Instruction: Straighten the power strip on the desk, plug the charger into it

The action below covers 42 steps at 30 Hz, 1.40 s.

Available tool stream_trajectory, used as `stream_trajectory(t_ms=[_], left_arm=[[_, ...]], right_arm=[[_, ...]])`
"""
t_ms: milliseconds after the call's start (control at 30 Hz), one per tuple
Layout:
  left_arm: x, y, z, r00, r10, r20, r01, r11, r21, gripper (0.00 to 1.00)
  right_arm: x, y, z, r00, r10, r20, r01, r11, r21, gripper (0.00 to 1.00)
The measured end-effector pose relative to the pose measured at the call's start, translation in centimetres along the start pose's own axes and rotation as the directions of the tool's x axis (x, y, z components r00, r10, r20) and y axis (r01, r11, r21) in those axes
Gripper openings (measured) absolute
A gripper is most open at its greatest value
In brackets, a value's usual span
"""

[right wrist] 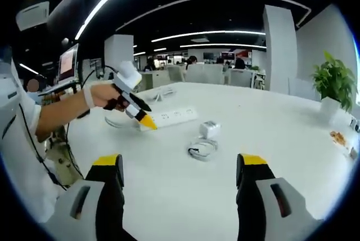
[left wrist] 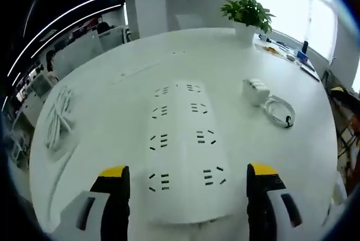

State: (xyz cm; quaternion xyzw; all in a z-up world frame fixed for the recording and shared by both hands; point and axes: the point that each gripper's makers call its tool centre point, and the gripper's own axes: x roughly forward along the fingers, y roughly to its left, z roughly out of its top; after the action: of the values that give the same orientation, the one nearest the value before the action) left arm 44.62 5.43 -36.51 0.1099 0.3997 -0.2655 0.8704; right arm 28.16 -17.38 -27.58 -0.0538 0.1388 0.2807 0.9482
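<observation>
One power strip (left wrist: 185,151) is seen on the white worktop (left wrist: 112,83), and it is white too. In the left gripper view it lies just ahead of the left gripper (left wrist: 188,196), with its near end between the two jaws. The jaws are spread wide and nothing is pinched yet. In the right gripper view the same strip (right wrist: 171,117) is seen far off, near the far left side of the worktop, with the yellow tips of the left gripper (right wrist: 147,121) at its end.

One charger (left wrist: 256,90) is seen, a small white block. It sits to the right of the strip, well apart from it. One coiled cable (left wrist: 279,111) lies just beside it, and looks joined to it.

The right gripper (right wrist: 179,182) is held over bare worktop, near the person's edge. Its jaws are spread and empty.

A bundle of white cord (left wrist: 59,114) lies near the left edge. One potted plant (left wrist: 247,16) stands at the far edge.

What could go wrong: the strip is smooth and wide, so it could slip or spin too far when pushed. The charger could be tugged off by its cable. The prongs could miss the small holes.
</observation>
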Motion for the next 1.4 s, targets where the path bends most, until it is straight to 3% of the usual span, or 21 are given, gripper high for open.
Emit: stream_trajectory(t_ms=[333,633,800,1033,1200,1400], left_arm=[[0.3,0.9,-0.1,0.998,0.044,-0.051,-0.044,0.999,0.018,0.82],[0.5,0.6,-0.8,0.998,0.002,-0.062,-0.004,0.999,-0.037,0.81],[0.8,0.1,-1.0,0.997,-0.019,-0.069,0.017,1.000,-0.025,0.78],[1.0,-0.1,-0.8,0.998,-0.025,-0.059,0.026,1.000,0.000,0.74],[1.0,-0.1,-0.7,0.999,-0.028,-0.046,0.028,1.000,0.004,0.74],[1.1,-0.1,-0.6,0.998,-0.034,-0.043,0.034,0.999,0.012,0.74]], right_arm=[[-0.6,-0.2,1.0,1.000,0.001,0.004,-0.001,1.000,-0.001,0.81],[-0.4,0.8,1.3,1.000,0.014,0.010,-0.014,1.000,-0.002,0.81],[-0.1,1.2,1.1,1.000,0.023,0.003,-0.023,1.000,0.004,0.81],[1.2,0.9,0.7,0.999,0.043,-0.009,-0.043,0.999,0.010,0.81],[3.0,0.9,1.2,0.995,0.098,-0.004,-0.098,0.995,-0.004,0.81],[6.2,-0.3,3.5,0.990,0.139,-0.033,-0.143,0.979,-0.143,0.80]])
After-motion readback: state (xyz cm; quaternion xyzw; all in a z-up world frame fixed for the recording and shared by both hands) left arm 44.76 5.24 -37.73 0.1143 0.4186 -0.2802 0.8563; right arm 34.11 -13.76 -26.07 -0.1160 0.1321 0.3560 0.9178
